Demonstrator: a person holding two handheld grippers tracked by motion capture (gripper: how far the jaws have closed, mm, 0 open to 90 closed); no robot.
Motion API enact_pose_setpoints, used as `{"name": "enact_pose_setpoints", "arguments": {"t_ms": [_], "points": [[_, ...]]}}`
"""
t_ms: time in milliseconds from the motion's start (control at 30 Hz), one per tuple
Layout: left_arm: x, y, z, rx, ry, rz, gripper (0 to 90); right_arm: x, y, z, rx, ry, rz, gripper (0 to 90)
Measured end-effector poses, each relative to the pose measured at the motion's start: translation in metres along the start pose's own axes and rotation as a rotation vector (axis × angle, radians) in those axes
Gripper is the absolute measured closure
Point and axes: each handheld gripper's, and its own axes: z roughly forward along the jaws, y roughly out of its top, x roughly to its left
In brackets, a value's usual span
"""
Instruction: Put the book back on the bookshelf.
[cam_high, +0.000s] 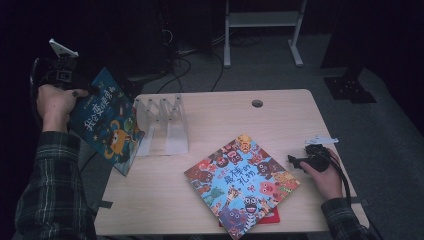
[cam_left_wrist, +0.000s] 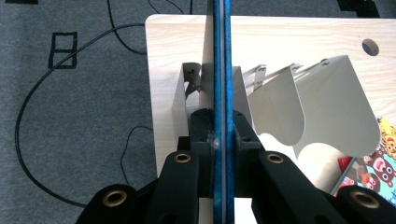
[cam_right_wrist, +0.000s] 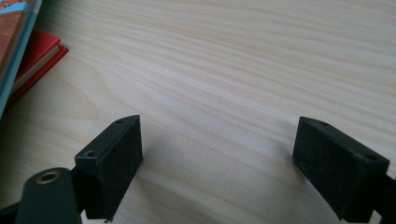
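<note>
The left gripper (cam_high: 82, 91) is clenched on a blue book (cam_high: 106, 120), held on edge above the rack (cam_high: 165, 125). Next it likely must lower into a slot. The right gripper (cam_high: 296, 161) rests released on the tabletop (cam_high: 210, 107).

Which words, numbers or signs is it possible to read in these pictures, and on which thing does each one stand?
"我会变勇敢" or similar, large pale characters, blurred and uncertain: on the blue book that the left gripper holds.
"最棒的礼物" or similar, pale characters, also blurred: on the monster book lying on the table.
Small print on both covers: too small to read.
Red book, rack, right gripper: no text seen.
</note>
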Motion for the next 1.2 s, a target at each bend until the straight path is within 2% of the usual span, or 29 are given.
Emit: {"name": "enact_pose_setpoints", "arguments": {"t_ms": [200,400,600,700,1067,1200], "points": [[0.001,0.003,0.004,-0.005,-0.006,-0.002,82.5,0.0,0.0,0.0,-0.001,0.0,-0.001,14.9],[0.005,-0.001,0.003,-0.024,-0.017,0.002,81.7,0.0,0.0,0.0,0.001,0.0,0.001,14.9],[0.009,-0.005,-0.001,-0.033,-0.029,0.016,74.9,0.0,0.0,0.0,-0.001,0.0,0.0,14.9],[0.01,-0.006,-0.003,-0.039,-0.024,0.017,74.6,0.0,0.0,0.0,0.0,-0.001,-0.001,14.9],[0.009,-0.004,-0.023,-0.077,-0.009,0.042,74.7,0.0,0.0,0.0,0.001,0.0,-0.001,14.9],[0.006,-0.002,-0.034,-0.112,0.009,0.057,75.1,0.0,0.0,0.0,0.001,0.0,-0.001,14.9]]}}
